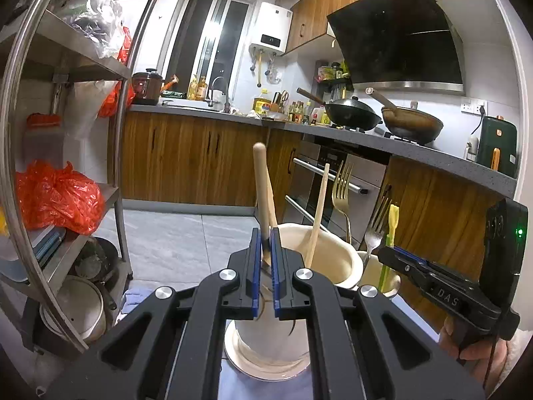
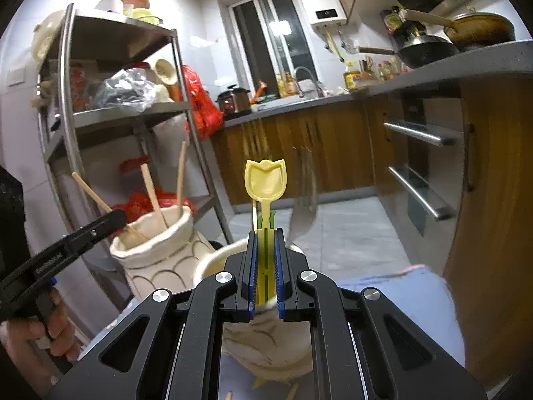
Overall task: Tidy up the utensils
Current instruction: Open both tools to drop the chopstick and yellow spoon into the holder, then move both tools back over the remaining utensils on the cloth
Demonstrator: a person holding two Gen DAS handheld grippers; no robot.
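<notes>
My left gripper (image 1: 266, 246) is shut on the shaft of a wooden utensil (image 1: 260, 180) that stands up out of a cream ceramic holder (image 1: 336, 260). A thinner wooden stick (image 1: 318, 213) and a gold fork (image 1: 343, 186) lean in the same holder. My right gripper (image 2: 266, 238) is shut on a yellow plastic utensil (image 2: 265, 180) over a second cream holder (image 2: 266, 343). A silver fork (image 2: 303, 206) stands blurred just right of it. From the left wrist, the right gripper (image 1: 388, 253) and its yellow utensil (image 1: 392, 223) show beside a silver fork (image 1: 373, 233).
A steel shelf rack (image 1: 110, 153) with red bags (image 1: 56, 196) and pots stands at the left. Wooden cabinets, an oven front (image 1: 333, 180) and a counter with woks (image 1: 353, 113) fill the back and right. A blue cloth (image 2: 399, 296) lies under the holders.
</notes>
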